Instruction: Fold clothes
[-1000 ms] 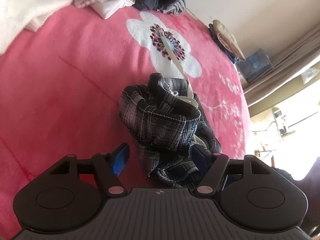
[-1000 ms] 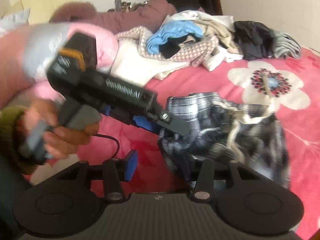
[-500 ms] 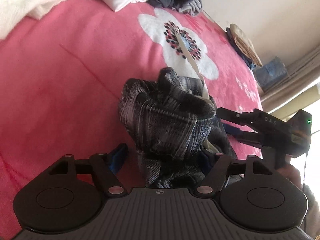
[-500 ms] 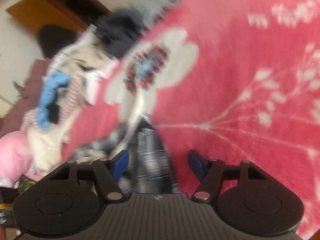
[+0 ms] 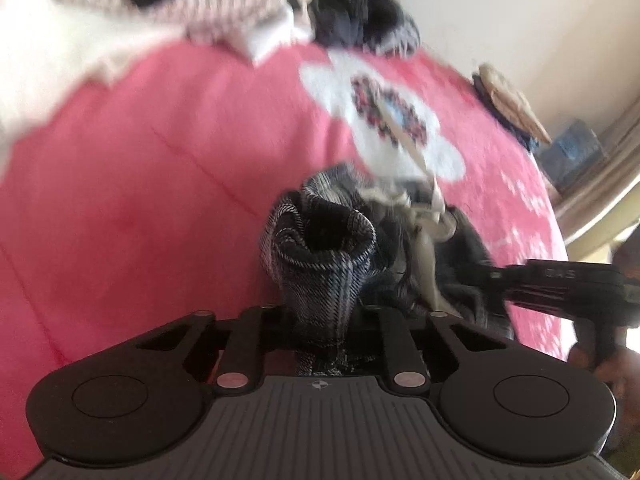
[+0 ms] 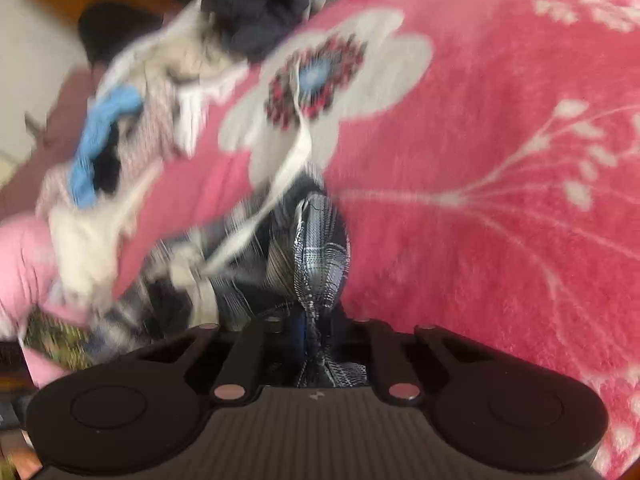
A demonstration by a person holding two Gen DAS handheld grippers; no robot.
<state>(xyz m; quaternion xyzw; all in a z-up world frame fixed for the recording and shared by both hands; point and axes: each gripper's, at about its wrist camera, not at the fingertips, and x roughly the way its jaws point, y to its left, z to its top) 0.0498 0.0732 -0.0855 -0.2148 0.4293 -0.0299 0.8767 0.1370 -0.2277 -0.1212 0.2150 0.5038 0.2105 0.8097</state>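
Left wrist view: the left claw [image 5: 320, 320] is closing, its jaws drawn in on a bunched fold of the dark plaid garment [image 5: 320, 256], which rises straight ahead of the claw in a rolled, tube-like hump. The cloth fills the gap between the jaws, and the pads themselves are hidden behind it. A pale drawstring [image 5: 424, 216] lies tangled just beyond and to the right of the gripped fold, one strand running away from the claw across the white flower print [image 5: 344, 96] of the pink blanket [image 5: 140, 200] covering the bed. To the right of the claw, the right claw's black body enters from the frame edge and reaches the far side of the same garment. Farther ahead and to the left, a pile of clothes [image 5: 200, 12] sits at the head of the bed, blurred.

Right wrist view: the right claw [image 6: 316, 332] is likewise closing, with a narrow pinched ridge of the dark plaid garment [image 6: 320, 256] standing between its jaws and running directly forward from them. The rest of the garment spreads to the left of the claw, crumpled on the blanket. The pale drawstring [image 6: 288, 168] extends ahead of the claw onto the white flower print [image 6: 380, 64]. The pink blanket [image 6: 500, 240] is bare to the right of the claw. The pile of clothes [image 6: 132, 120], including a light blue item, lies ahead and to the left, heavily blurred.
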